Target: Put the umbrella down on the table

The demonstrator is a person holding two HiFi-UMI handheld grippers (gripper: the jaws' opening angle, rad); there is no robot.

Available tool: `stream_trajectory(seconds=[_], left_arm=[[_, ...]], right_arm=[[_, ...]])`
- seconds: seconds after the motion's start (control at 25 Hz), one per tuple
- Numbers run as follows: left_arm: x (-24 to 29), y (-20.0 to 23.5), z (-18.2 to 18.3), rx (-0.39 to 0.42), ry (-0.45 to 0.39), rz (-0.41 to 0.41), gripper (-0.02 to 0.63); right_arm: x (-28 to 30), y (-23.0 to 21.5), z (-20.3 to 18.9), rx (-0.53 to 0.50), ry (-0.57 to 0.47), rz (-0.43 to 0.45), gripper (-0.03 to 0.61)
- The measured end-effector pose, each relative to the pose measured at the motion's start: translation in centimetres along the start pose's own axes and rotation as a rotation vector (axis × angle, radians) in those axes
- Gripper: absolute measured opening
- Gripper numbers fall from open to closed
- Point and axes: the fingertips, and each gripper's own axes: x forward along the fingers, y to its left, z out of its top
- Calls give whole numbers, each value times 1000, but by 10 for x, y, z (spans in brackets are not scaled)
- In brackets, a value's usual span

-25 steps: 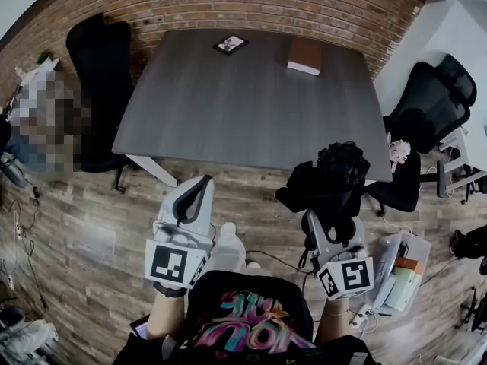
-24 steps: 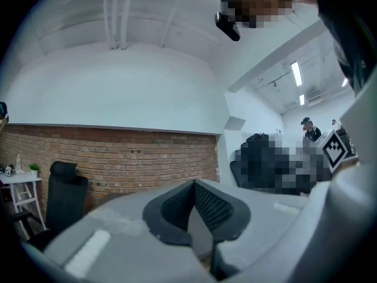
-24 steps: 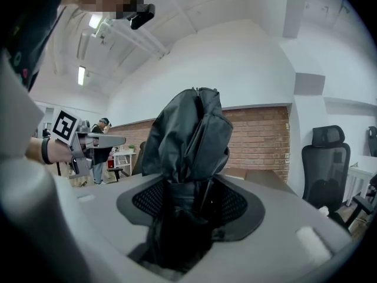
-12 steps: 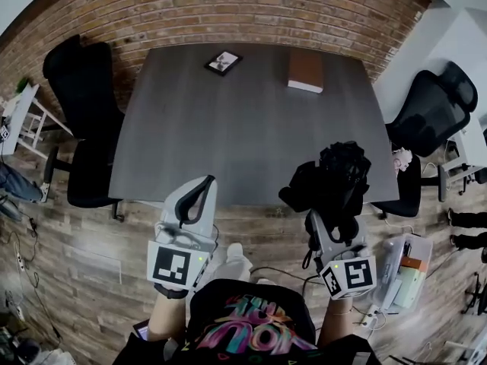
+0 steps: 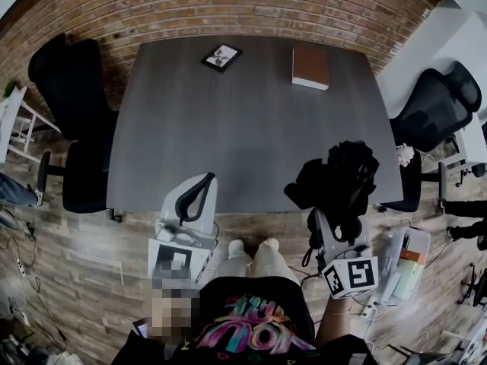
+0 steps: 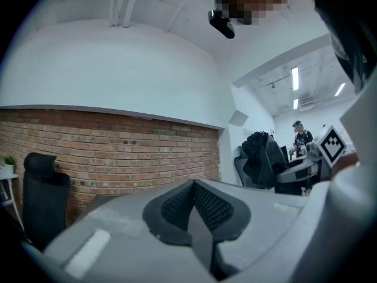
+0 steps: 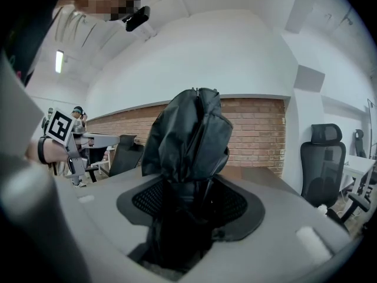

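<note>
A folded black umbrella (image 5: 338, 181) stands upright in my right gripper (image 5: 332, 217), over the near right edge of the dark grey table (image 5: 228, 120). In the right gripper view the umbrella (image 7: 188, 140) fills the gap between the jaws, and the right gripper (image 7: 188, 208) is shut on its lower part. In the left gripper view the same umbrella (image 6: 262, 158) shows off to the right. My left gripper (image 5: 201, 184) reaches the table's near edge at the left. Its jaws meet with nothing between them, so the left gripper (image 6: 193, 200) is shut.
On the far side of the table lie a brown book (image 5: 310, 67) and a small picture frame (image 5: 221, 56). Black office chairs stand at the left (image 5: 68, 105) and right (image 5: 434, 109). A pale bin (image 5: 399, 268) sits on the wood floor by my right side. A brick wall runs behind the table.
Both grippers have moved forward to the table's near edge, the right one carrying the umbrella. The jaws have not changed.
</note>
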Motion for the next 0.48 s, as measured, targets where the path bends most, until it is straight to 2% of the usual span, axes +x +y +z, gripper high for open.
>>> stream_trajectory(seconds=[0.24,0.48], left_arm=[[21,3,-5,-20,5,-5,2],[68,13,0,-24,1,14,2]], right_arm=[[23,-6,-5,12,17,4,233],[68,-27,3,-11,12,55,233]])
